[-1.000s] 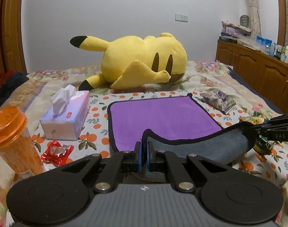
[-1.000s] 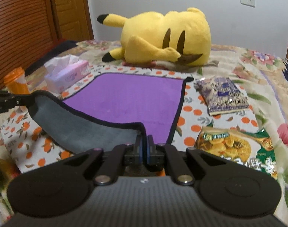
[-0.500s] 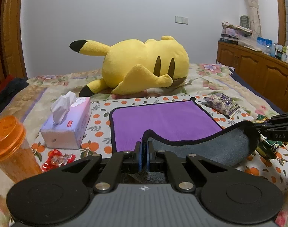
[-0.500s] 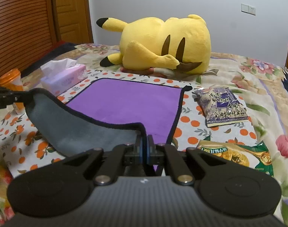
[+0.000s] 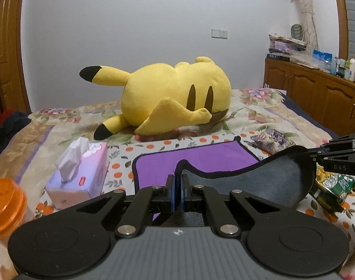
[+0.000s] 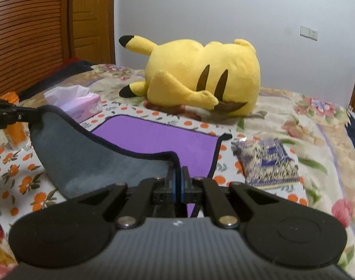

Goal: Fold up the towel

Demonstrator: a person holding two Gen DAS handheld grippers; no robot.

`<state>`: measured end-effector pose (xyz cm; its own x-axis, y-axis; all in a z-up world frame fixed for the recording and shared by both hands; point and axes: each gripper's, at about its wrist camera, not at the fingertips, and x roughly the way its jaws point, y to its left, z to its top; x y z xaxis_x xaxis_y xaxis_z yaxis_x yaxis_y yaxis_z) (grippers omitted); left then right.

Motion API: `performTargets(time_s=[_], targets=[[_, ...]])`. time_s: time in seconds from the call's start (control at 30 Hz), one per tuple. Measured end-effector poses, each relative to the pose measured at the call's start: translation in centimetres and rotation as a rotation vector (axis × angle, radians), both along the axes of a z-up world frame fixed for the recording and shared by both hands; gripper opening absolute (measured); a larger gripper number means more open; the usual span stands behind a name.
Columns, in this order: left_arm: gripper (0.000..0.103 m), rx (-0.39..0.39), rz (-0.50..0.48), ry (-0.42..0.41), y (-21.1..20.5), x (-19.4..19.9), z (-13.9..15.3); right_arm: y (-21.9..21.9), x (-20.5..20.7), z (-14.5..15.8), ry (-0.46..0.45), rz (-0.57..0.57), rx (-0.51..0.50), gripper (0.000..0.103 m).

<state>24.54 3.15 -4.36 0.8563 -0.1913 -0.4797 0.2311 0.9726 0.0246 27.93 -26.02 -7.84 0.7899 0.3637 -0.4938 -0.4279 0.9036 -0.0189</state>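
A purple towel with a black hem and grey underside lies on the bed; it also shows in the right wrist view. Its near edge is lifted, grey side facing me. My left gripper is shut on the near left corner. My right gripper is shut on the near right corner. Each gripper shows at the edge of the other's view: the right one, the left one. The lifted edge sags between them.
A yellow plush toy lies beyond the towel. A pink tissue box and an orange-lidded bottle stand at the left. A purple snack packet and a green packet lie at the right. A wooden cabinet stands far right.
Both grippers have risen and moved forward with the towel's near edge. More of the grey underside shows and the visible purple area has shrunk.
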Motion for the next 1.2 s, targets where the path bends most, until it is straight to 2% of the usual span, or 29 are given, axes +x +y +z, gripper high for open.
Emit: performTargets(time_s=[0.17,0.53,1.2], targets=[[0.005,-0.015,0.003,-0.001,0.2,1.4,0.7,0.0,1.1,0.8,-0.026,0.001,0.006,0.004],[0.005,0.012,-0.014,-0.029,0.0,4.3,1.8,1.4,3.6,1.9,-0.067,0.001,-0.024,0.004],[0.005,0.016,0.050,-0.079,0.3,11.3,2.2,2.4,9.9,1.2,-0.111,-0.063,-0.077,0.004]])
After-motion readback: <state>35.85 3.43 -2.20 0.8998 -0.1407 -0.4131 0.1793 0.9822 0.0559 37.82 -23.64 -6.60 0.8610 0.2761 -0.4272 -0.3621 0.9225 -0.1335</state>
